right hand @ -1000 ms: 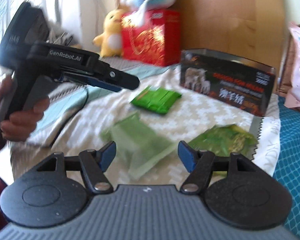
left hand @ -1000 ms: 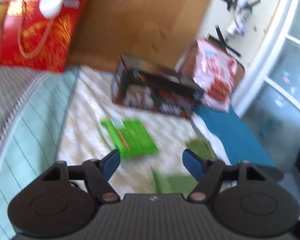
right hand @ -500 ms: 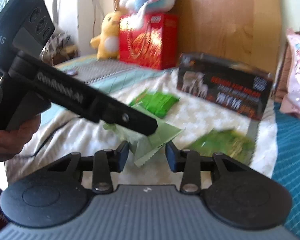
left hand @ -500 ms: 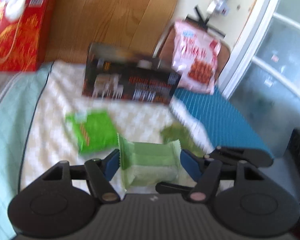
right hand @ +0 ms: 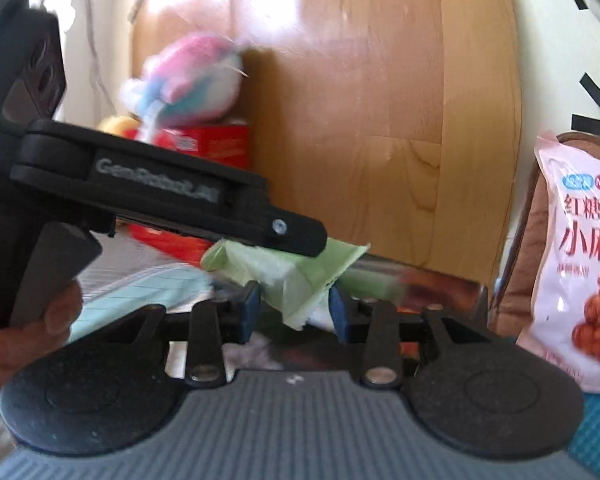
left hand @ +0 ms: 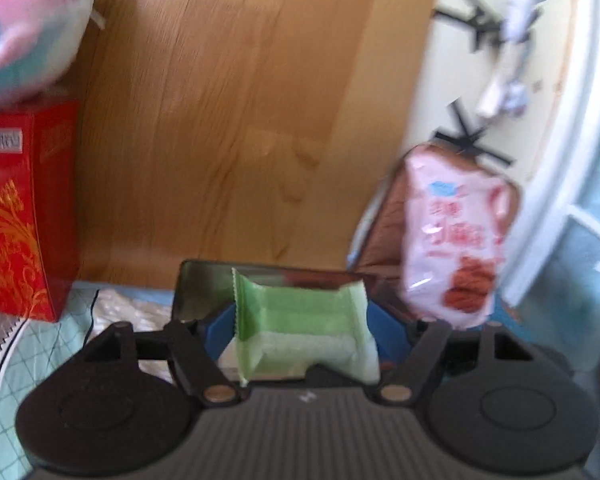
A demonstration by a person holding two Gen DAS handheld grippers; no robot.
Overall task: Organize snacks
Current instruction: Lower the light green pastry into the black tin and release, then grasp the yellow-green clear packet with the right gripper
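Snack packet (left hand: 306,330), pale green, sits crosswise between my left gripper (left hand: 300,326) pads, whose jaws just widened yet still pinch its ends; my right gripper (right hand: 296,308) clamps its near corner, and the open dark box (left hand: 204,284) lies just ahead.

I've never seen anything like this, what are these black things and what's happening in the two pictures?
A person holds a two-fingered gripper in each hand; a camera on each looks along its fingers. One picture is from the left gripper, the other from the right gripper, which shows the hand holding the left tool. Both grip one pale green snack packet above a dark box on the bed; the left fingers have just been opening, the right closing. Behind stand a pink snack bag, a red gift bag and a plush toy.
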